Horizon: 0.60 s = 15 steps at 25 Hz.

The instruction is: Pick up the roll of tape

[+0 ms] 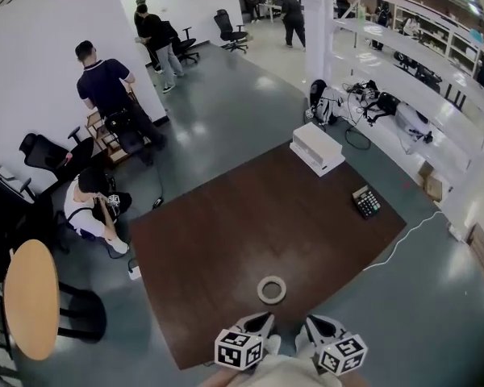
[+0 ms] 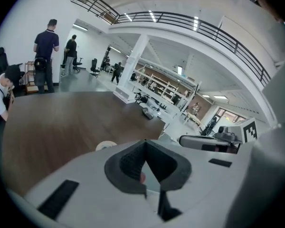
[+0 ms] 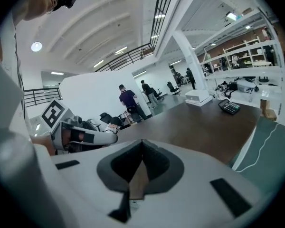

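Head view: tape roll (image 1: 271,289) flat, hole upward

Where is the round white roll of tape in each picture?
Head view: the round white roll of tape lies on the dark brown table, near the edge closest to the person.
Left gripper view: low, left of centre, only its top showing.
Right gripper view: not in it.
Shared landmark: the black calculator, farther along the same table.
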Available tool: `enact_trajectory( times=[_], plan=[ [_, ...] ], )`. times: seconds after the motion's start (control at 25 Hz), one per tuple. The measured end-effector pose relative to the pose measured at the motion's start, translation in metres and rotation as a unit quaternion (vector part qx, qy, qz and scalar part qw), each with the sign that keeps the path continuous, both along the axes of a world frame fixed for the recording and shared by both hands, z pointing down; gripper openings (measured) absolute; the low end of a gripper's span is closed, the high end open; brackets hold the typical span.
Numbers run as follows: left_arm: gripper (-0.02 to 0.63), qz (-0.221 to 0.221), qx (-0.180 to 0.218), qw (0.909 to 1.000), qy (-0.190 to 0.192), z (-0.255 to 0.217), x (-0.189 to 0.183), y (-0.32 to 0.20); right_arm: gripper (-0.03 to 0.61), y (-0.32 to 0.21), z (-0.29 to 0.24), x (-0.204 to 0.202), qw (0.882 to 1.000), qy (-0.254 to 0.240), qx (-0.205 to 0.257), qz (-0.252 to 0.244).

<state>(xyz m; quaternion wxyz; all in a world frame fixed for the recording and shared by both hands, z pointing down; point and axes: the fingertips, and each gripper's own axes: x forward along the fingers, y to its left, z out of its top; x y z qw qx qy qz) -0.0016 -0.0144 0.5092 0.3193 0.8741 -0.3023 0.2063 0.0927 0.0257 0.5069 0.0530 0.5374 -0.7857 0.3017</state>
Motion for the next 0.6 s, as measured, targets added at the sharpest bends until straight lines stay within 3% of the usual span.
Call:
enact_trajectory(
  times=[0.32, 0.52, 0.6],
  plan=[
    [0.006, -0.117, 0.0, 0.9924, -0.036, 0.021, -0.019, -0.038, 0.006, -0.043, 0.033, -0.003, 0.993, 0.027, -0.025, -0.112],
    [0.014, -0.126, -0.007, 0.9904, -0.058, 0.045, -0.007, -0.043, 0.006, -0.052, 0.04, 0.004, 0.989, 0.03, -0.024, -0.143],
    [0.068, -0.123, -0.017, 0.9906, -0.058, 0.051, -0.005, -0.048, 0.006, -0.059, 0.043, 0.002, 0.988, 0.035, -0.017, -0.148]
  ],
)
